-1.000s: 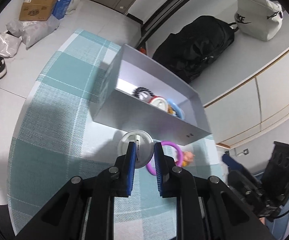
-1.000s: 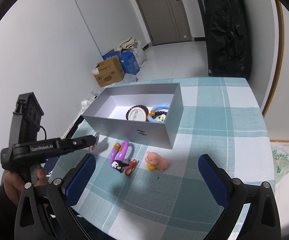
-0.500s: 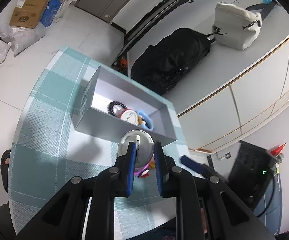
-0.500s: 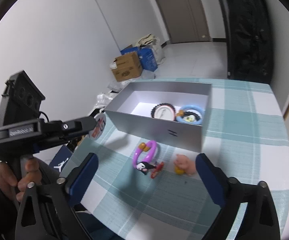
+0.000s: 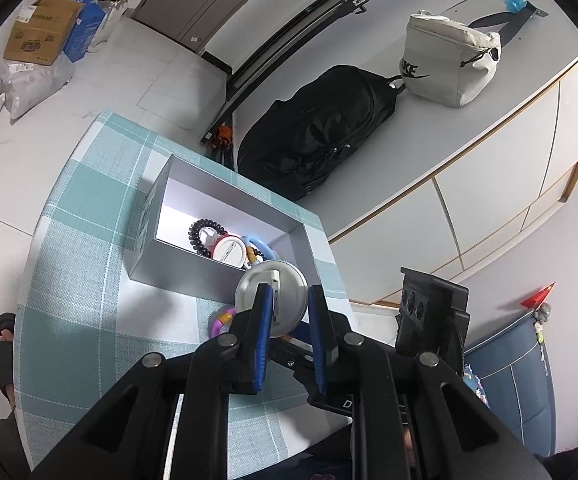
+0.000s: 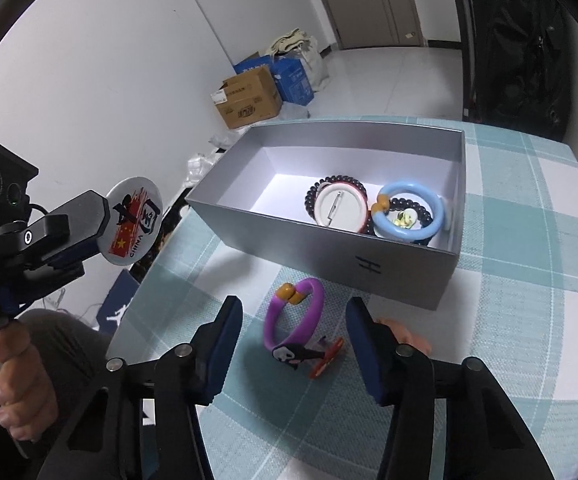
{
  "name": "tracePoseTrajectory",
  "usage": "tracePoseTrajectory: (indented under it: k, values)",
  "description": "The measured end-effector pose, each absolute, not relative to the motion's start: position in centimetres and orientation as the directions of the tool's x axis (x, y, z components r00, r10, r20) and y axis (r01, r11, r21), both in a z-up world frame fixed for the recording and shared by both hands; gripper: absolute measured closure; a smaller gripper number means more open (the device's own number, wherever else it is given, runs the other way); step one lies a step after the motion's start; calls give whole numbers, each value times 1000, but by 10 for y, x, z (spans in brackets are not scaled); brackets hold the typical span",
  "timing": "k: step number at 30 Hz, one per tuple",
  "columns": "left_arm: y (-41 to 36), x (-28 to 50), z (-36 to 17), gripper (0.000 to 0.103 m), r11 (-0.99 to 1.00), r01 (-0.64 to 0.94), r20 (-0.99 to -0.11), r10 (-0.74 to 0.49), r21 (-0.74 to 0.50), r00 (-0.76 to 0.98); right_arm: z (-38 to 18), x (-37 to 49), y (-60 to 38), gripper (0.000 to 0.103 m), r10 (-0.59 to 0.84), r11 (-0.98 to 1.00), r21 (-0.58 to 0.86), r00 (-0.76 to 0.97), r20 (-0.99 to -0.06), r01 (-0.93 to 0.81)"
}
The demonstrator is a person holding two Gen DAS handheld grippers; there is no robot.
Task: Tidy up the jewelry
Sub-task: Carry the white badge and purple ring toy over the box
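**Two grippers at work: badge lifted, bracelet approached**

The right gripper [image 6: 295, 344] now brackets the purple ring bracelet with orange beads [image 6: 293, 316], which lies on the teal-and-white checked tablecloth [image 6: 509, 340] just near the front wall of the open grey cardboard box [image 6: 329, 240]. Its jaws are closing; the bracelet sits between them, but the blue pads do not yet press on it. A second earlier these jaws stood at full spread and well back from the bracelet, with the pink pig figurine [image 6: 405, 334] in plain view; now that figurine is mostly hidden behind the right finger. This suggests a pickup of the bracelet is the step in hand.

The left gripper [image 5: 287, 320] is clenched on a round metal pin badge [image 5: 272, 292], held edgewise and clear of the table. In the right wrist view the badge [image 6: 135, 216] shows a printed face and hangs to the left of the box, higher than a second ago. Its likely destination is the box, where a second white pin badge [image 6: 339, 210], a black bead bracelet [image 6: 331, 182] and a blue ring bracelet [image 6: 409, 212] already lie at the right end.
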State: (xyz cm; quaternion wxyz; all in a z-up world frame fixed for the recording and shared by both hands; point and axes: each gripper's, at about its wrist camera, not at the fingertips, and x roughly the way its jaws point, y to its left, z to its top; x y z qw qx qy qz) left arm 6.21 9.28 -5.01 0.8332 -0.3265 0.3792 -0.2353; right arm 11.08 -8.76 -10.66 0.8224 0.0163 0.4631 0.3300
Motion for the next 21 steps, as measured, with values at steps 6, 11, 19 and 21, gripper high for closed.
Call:
tracePoseTrajectory:
  k: [6,11,19,21]
  values:
    - [89,62,-50,90,681,158,-482,-644,-715,595,-115,117,-84,79,529,802,318,354,-771,-506]
    - [87,64,-50,90,688,154,-493,-639,-709,590,-118,121,-89,91,542,800,342,350,-764,-492]
    - [83,68,-50,90,690,152,-494,-637,-707,592,-110,117,-98,95,553,797,345,369,-747,-496]
    - [81,67,-50,90,700,155,-503,-631,-697,590,-107,116,-99,95,559,795,350,375,-739,-496]
